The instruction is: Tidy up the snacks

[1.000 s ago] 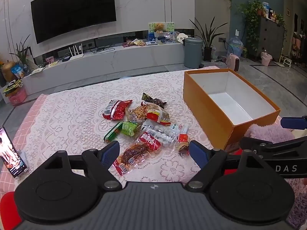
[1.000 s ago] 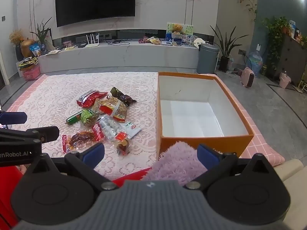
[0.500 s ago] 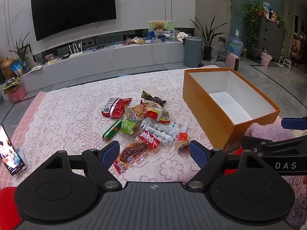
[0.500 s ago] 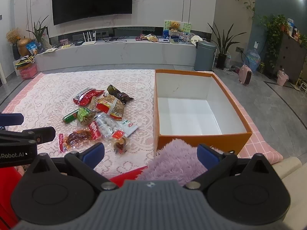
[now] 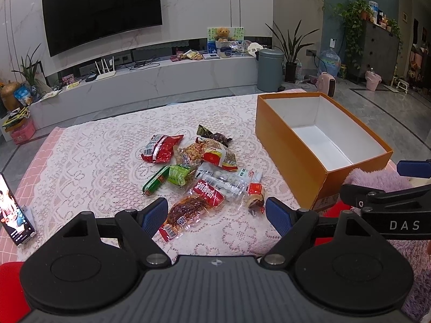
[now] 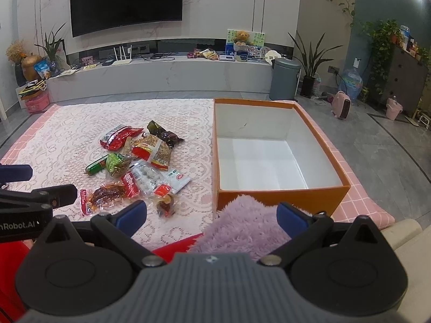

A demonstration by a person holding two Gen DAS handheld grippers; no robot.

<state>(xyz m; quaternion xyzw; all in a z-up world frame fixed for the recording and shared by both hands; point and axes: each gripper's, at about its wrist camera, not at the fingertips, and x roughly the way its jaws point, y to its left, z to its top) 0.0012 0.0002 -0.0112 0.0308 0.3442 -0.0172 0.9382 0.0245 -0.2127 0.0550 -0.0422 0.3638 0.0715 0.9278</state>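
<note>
Several snack packets (image 5: 202,172) lie in a loose pile on the lace tablecloth: a red bag (image 5: 161,148), a green sausage (image 5: 155,183), a brown meat packet (image 5: 186,211) and a small wrapped sweet (image 5: 254,200). Right of the pile stands an orange box (image 5: 291,158) with a bare white inside. My left gripper (image 5: 216,214) hangs open just short of the meat packet, holding nothing. My right gripper (image 6: 212,215) is open too, near the front wall of the orange box (image 6: 280,197), with the snack pile (image 6: 134,164) to its left.
A phone (image 5: 13,215) stands propped at the table's left edge. Purple fluffy cloth (image 6: 242,228) and red fabric sit under the right gripper at the near edge. Beyond the table are a TV bench (image 6: 161,75), a bin (image 6: 284,80) and plants.
Both views have shifted only slightly; the right gripper has turned a little to the right. Snacks and box lie as before, and both grippers have stayed open.
</note>
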